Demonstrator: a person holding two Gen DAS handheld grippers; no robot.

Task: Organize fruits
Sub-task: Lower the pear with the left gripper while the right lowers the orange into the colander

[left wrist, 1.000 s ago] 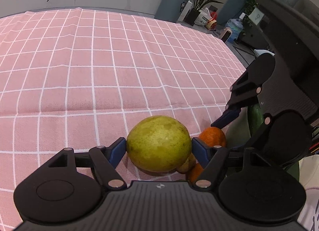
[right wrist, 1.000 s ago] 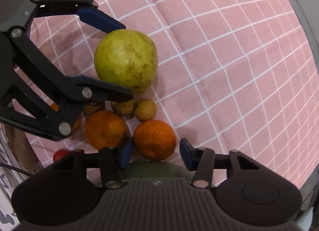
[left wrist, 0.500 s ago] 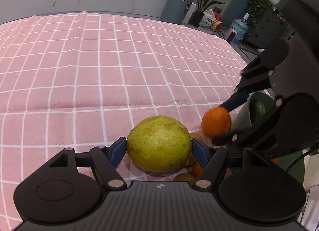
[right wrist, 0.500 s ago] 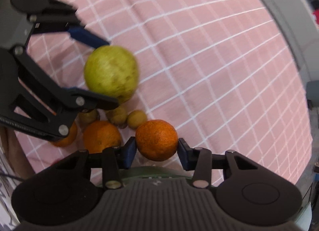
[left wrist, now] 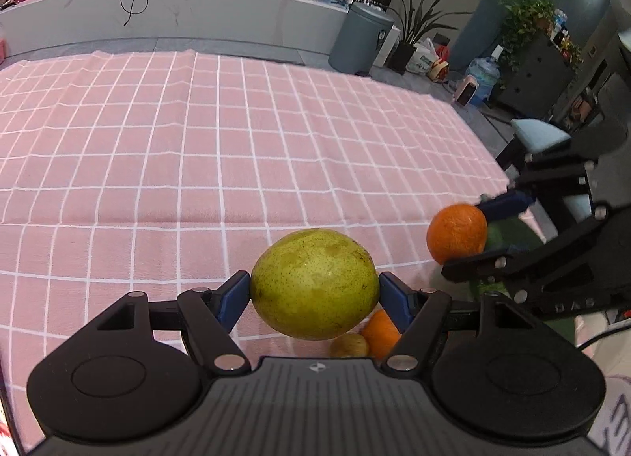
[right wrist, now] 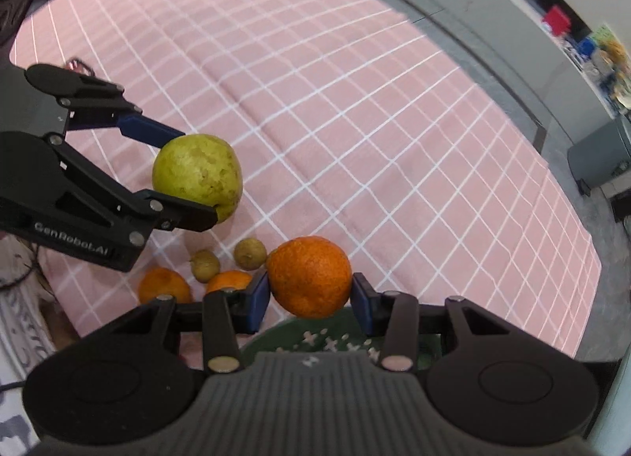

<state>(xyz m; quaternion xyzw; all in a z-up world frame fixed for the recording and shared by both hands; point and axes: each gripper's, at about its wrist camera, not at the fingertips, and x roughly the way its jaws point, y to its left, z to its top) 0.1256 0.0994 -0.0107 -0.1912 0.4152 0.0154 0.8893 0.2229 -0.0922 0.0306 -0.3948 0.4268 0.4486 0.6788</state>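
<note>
My left gripper (left wrist: 314, 292) is shut on a large yellow-green pear (left wrist: 314, 283) and holds it above the pink checked cloth (left wrist: 236, 148); the pear also shows in the right wrist view (right wrist: 197, 176). My right gripper (right wrist: 310, 294) is shut on an orange (right wrist: 309, 276) and holds it lifted, to the right of the pear; the orange also shows in the left wrist view (left wrist: 457, 233). On the cloth below lie two more oranges (right wrist: 163, 284) (right wrist: 228, 281) and two small brownish fruits (right wrist: 205, 265) (right wrist: 249, 254).
A dark green plate (right wrist: 315, 337) with white marks lies under my right gripper at the cloth's near edge. A grey counter (left wrist: 197, 10), a bin (left wrist: 361, 38) and plants stand beyond the table. The cloth's right edge drops off toward the floor.
My right gripper has shut on the orange and lifted it off the cloth. My left gripper has raised the pear too. Both have risen away from the loose fruits.
</note>
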